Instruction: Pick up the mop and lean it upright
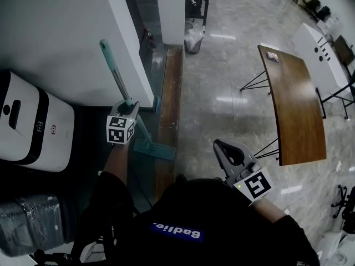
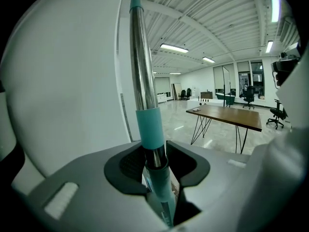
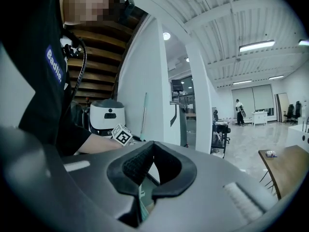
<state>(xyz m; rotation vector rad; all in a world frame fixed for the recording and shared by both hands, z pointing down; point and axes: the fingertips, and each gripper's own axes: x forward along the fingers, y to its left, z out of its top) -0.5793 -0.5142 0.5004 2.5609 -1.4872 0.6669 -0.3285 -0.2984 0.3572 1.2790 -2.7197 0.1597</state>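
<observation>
The left gripper [image 2: 155, 161] pinches the mop handle [image 2: 144, 76], nearly upright beside the white wall [image 2: 63, 81]; the right gripper [image 3: 152, 146], pressed together, hangs well apart.

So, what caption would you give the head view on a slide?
Left tool grips the teal mop, standing it by the white wall; right tool hangs empty.
</observation>
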